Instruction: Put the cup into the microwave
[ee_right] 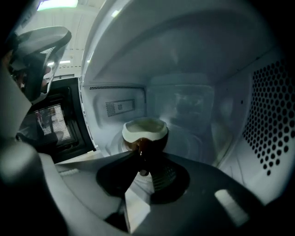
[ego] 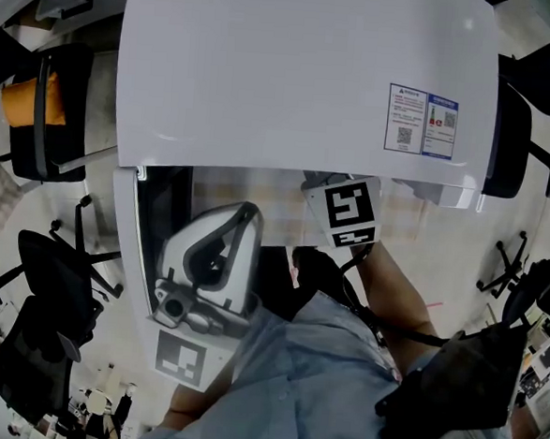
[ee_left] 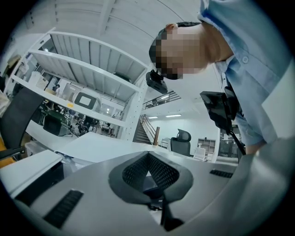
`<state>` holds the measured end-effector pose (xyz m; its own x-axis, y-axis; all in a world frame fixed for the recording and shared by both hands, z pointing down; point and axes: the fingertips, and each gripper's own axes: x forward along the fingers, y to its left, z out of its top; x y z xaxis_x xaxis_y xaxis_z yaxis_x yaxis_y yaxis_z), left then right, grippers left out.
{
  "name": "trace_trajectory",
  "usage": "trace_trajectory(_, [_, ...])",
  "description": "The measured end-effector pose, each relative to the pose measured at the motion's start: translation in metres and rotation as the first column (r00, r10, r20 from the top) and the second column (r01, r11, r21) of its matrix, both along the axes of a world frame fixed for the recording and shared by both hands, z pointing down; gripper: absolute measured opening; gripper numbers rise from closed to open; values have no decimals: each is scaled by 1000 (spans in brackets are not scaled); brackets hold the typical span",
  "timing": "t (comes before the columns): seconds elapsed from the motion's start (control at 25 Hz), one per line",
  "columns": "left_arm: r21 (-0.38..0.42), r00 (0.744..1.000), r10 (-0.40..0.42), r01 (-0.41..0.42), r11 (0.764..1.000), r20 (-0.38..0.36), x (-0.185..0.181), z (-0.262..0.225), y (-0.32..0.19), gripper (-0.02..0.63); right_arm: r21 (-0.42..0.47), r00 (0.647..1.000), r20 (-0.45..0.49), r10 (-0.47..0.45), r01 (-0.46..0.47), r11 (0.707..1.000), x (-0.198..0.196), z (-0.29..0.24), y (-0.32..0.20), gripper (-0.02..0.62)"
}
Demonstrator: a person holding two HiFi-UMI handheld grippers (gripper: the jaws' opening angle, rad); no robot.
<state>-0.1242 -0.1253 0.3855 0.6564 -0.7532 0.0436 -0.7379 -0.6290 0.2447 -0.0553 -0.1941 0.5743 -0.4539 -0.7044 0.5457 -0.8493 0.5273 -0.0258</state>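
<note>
Cup (ee_right: pixel 144 132) is pinched by right gripper (ee_right: pixel 139 159) inside microwave (ee_right: pixel 198 99), left gripper (ee_left: pixel 148 157) pressed together, empty; set-down and release are judged next.

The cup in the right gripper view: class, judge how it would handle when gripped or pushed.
The cup looks glossy, likely glazed ceramic: probably stiff, brittle, slippery. The right gripper pinches only its near side, so it might pivot.
</note>
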Motion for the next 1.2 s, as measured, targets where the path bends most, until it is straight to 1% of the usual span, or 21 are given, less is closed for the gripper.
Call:
trace_trajectory(0.2, [11,1000,-5,5,1000,9,9,-4,10,5,2,1000,11,-4,4,1000,6,-3,8,81])
trace_trajectory(0.4, [35,1000,-6,5,999,28,21,-15,25,5,-8,1000,15,-16,16,1000,17,-15,33,81])
trace_trajectory(0.56, [60,999,-12,10,998,43,30,-27,40,5,8,998,44,-44,43,999,19,-41,58,80])
trace_trajectory(0.68, [79,998,-24,20,997,49,36,-41,53,5,31,994,97,-44,41,999,23,-76,77,64])
trace_trajectory(0.76, [98,998,-27,21,995,55,41,-52,62,5,61,991,129,-43,35,998,30,-103,89,55])
trace_trajectory(0.88, [116,998,-16,9,993,63,52,-69,79,5,136,983,175,-53,29,990,38,-149,109,7])
trace_trajectory(1.04, [135,997,-27,17,991,71,64,-91,104,5,227,972,216,-89,39,973,47,-206,144,3])
trace_trajectory(1.2, [161,991,-70,51,986,118,70,-107,125,5,294,967,233,-108,36,955,55,-249,178,3])
